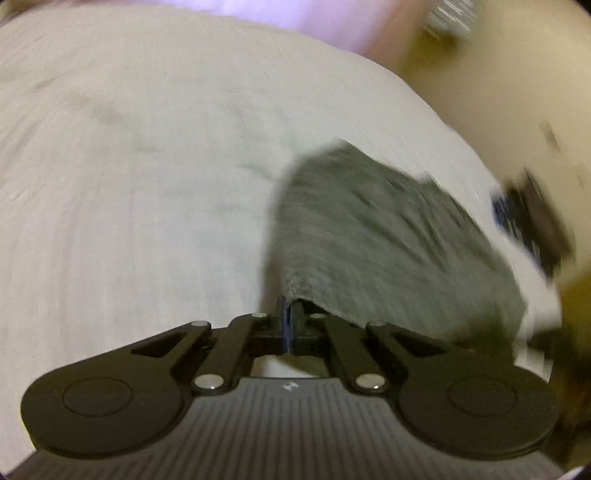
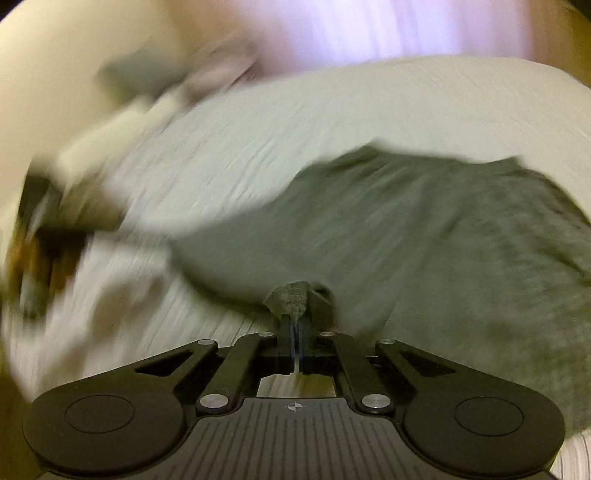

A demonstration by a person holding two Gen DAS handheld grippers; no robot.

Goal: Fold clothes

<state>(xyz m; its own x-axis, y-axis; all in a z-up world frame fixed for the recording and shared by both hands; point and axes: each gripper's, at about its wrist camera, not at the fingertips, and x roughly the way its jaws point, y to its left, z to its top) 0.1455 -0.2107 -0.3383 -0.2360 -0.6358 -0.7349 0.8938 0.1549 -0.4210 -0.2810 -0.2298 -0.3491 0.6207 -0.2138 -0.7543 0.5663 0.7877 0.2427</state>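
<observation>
A grey knitted garment (image 1: 388, 236) lies spread over a white bed cover (image 1: 129, 184). In the left wrist view my left gripper (image 1: 289, 308) is shut, and the garment's near edge sits pinched between its fingertips. The cloth runs away from it to the right. In the right wrist view the same grey garment (image 2: 424, 229) stretches to the right. My right gripper (image 2: 294, 315) is shut on a bunched corner of it that sticks up above the fingertips. Both views are blurred by motion.
The white bed cover (image 2: 332, 122) fills most of both views. A dark blurred object (image 1: 532, 221) sits at the bed's right edge, and the same kind of blur (image 2: 40, 229) shows at the left. A pale floor (image 1: 517, 74) lies beyond the bed, with a pinkish curtain (image 2: 388, 29) behind.
</observation>
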